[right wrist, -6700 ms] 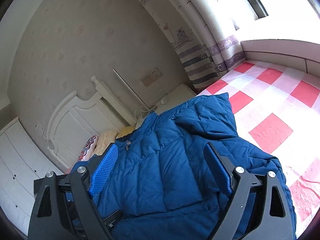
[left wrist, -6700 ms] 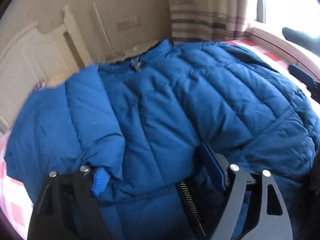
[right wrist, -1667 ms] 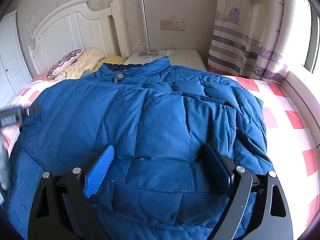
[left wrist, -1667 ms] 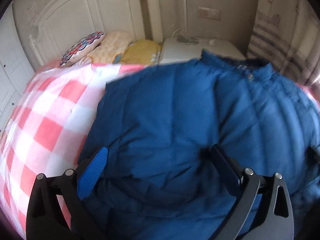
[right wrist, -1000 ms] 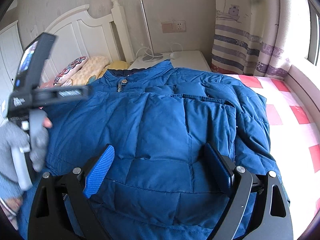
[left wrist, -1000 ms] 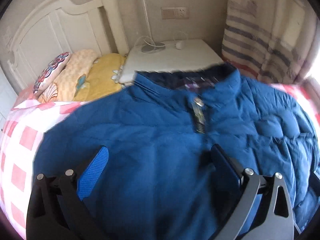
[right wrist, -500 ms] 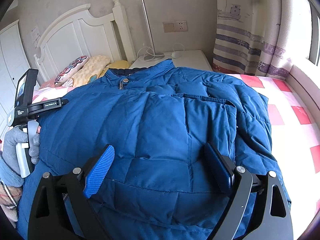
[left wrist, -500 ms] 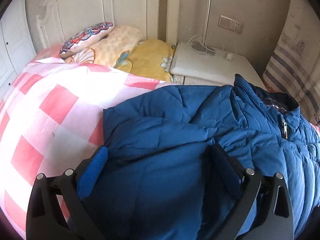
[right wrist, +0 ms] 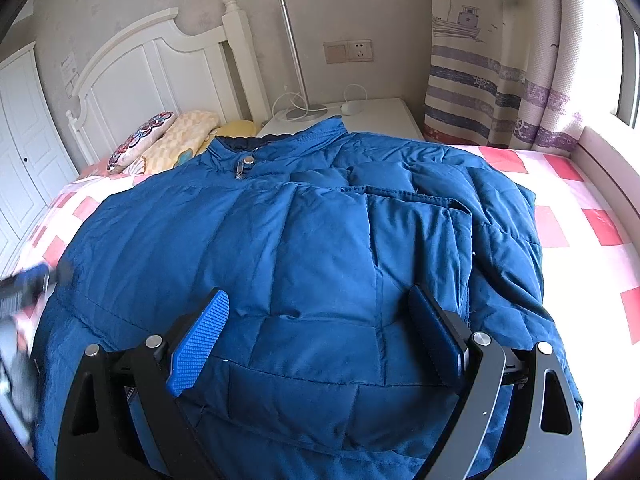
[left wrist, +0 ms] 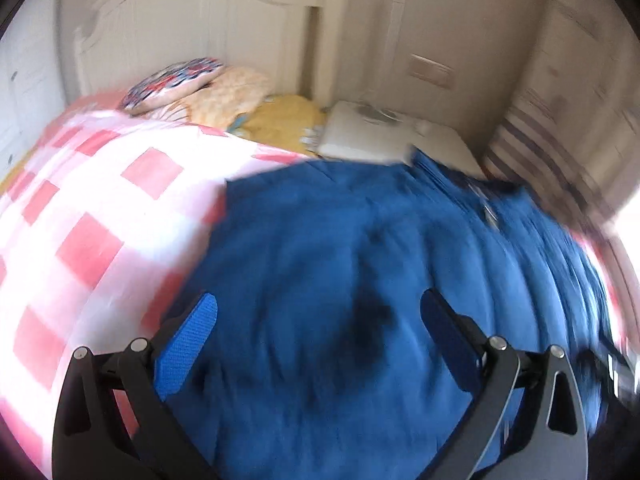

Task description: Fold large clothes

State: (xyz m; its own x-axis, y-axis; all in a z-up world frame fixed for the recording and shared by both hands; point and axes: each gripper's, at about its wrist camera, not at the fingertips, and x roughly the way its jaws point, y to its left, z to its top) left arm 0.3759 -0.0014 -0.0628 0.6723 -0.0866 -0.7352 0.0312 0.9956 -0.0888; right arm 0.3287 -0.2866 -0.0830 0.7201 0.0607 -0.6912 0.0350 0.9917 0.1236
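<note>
While both point steeply downward, the right gripper (right wrist: 316,328) and left gripper (left wrist: 320,328) hover with fingers spread, grasping nothing, over the quilted blue jacket (right wrist: 320,240) lying on the checked bed (right wrist: 560,224).

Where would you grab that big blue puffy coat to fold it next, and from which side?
Probably the coat's bottom hem, the edge nearest the right tongs, approached from the foot of the bed. The right sleeve already lies folded across the chest and the collar points at the headboard, so lifting the hem toward the collar would halve it.
</note>
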